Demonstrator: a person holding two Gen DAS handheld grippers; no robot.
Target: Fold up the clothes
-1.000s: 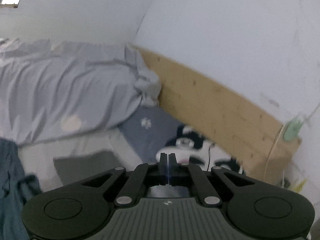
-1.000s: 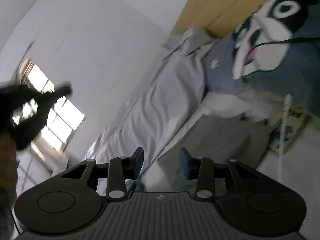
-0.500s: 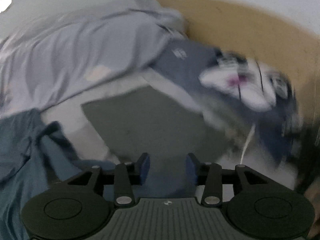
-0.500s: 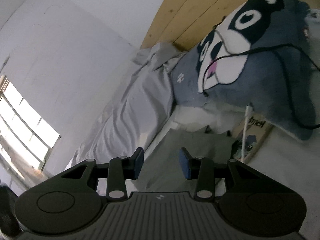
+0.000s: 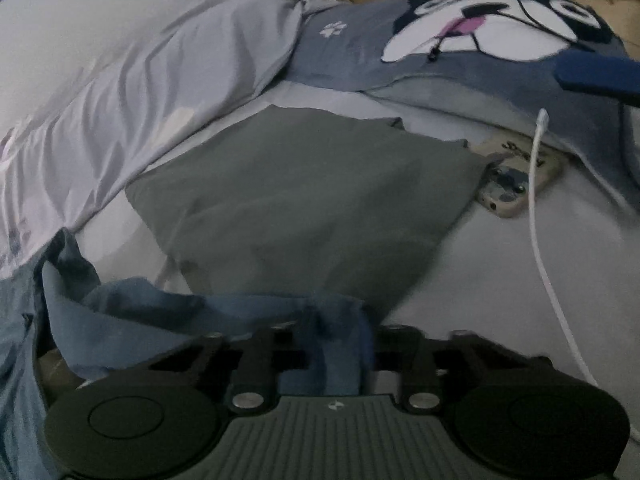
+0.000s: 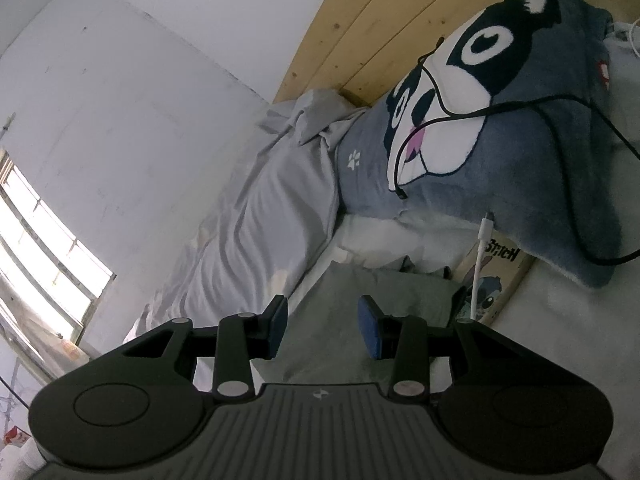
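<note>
A folded grey garment [image 5: 312,184] lies flat on the white bed sheet; it also shows in the right wrist view [image 6: 384,296]. A crumpled blue garment [image 5: 132,316] lies at the lower left of the left wrist view. Part of it lies bunched between the fingers of my left gripper [image 5: 332,344], hiding the tips, which stand apart. My right gripper [image 6: 323,326] is open and empty, just above the grey garment's near part. Its blue pad also shows at the far right of the left wrist view [image 5: 596,74].
A grey cartoon-dog pillow [image 6: 496,152] with a black cable over it leans on the wooden headboard [image 6: 384,12]. A light grey duvet [image 5: 160,96] is bunched along the wall. A phone [image 5: 520,184] with a white charging cable [image 5: 540,240] lies right of the grey garment.
My left gripper has opened, swung down from facing the headboard to the bed, and blue cloth has come between its fingers. My right gripper has turned toward the pillow, staying open.
</note>
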